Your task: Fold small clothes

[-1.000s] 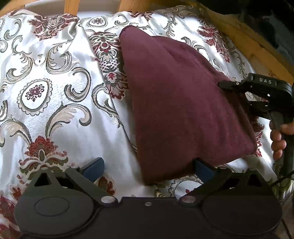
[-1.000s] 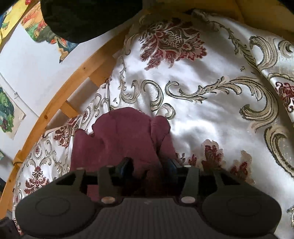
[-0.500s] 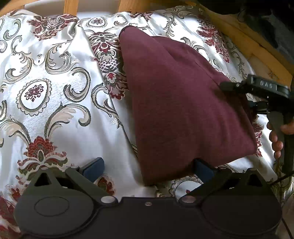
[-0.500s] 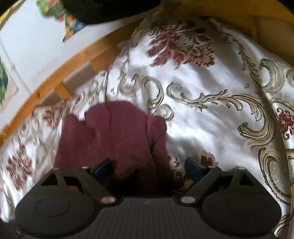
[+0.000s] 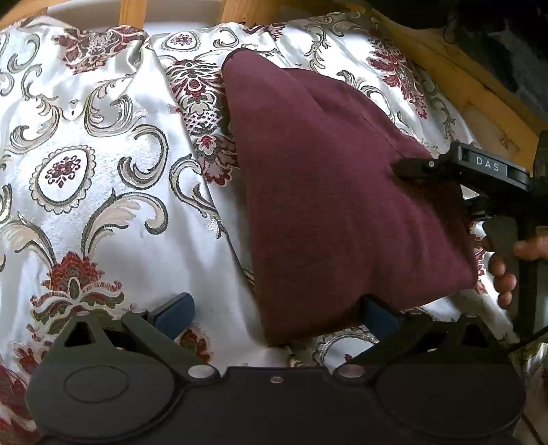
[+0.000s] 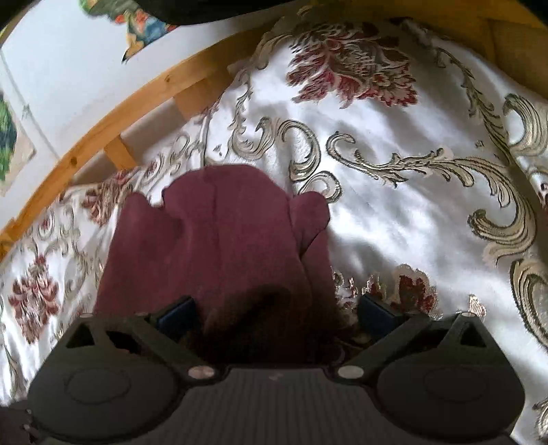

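A folded maroon garment lies on the patterned white bedspread. My left gripper is open, its jaws wide apart around the garment's near corner. My right gripper is open, its jaws spread on either side of the garment's edge, not clamping it. In the left wrist view the right gripper reaches over the garment's right side, held by a hand.
A wooden bed frame runs along the bedspread's far edge, also seen in the left wrist view. A white wall with colourful pictures lies beyond it. Dark fabric sits at the top right.
My right gripper was shut on the garment a second ago and has opened, letting the cloth go. The left gripper has stayed open and still.
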The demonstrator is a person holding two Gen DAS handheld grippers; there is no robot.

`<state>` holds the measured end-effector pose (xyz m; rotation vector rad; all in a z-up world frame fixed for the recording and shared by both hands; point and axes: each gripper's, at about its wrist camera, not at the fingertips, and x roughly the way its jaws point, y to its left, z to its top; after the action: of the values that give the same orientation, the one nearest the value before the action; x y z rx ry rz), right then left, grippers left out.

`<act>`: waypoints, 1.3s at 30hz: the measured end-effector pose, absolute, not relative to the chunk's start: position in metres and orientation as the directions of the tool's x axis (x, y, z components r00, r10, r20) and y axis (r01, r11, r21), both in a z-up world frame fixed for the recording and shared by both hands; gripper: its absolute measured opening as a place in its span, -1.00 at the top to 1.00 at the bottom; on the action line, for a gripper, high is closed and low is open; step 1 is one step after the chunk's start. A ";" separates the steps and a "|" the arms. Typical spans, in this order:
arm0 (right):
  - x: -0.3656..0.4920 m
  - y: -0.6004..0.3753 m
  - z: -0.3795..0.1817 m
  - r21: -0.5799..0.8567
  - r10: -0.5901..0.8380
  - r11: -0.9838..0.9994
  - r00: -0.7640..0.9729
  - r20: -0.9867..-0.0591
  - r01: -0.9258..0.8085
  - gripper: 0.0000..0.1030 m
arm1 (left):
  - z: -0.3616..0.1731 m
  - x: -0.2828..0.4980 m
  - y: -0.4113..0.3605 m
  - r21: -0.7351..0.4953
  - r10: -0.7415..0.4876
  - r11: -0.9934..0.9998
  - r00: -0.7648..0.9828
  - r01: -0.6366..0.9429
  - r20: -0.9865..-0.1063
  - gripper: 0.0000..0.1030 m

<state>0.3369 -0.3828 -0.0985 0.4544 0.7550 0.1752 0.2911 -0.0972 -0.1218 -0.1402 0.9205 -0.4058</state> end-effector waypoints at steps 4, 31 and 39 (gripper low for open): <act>0.336 -0.390 -0.100 0.522 0.331 0.852 0.730 -0.598 0.041 -0.92 | -0.115 0.294 -0.083 -0.404 -0.466 0.883 0.551 0.239 -0.692 -0.98; 0.331 -0.362 -0.097 0.510 0.351 0.858 0.796 -0.493 -0.063 0.26 | -0.113 0.377 -0.085 -0.572 -0.583 0.795 0.518 0.204 -0.626 0.10; 0.307 -0.323 -0.056 0.197 0.340 0.934 0.914 -0.221 -0.300 0.31 | -0.067 0.345 -0.105 -0.307 -0.500 0.866 0.714 0.395 -0.490 0.23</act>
<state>0.3068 -0.3232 -0.0557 0.1608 0.2551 0.3307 0.3453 -0.1046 -0.0673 -0.1853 0.5950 -0.4985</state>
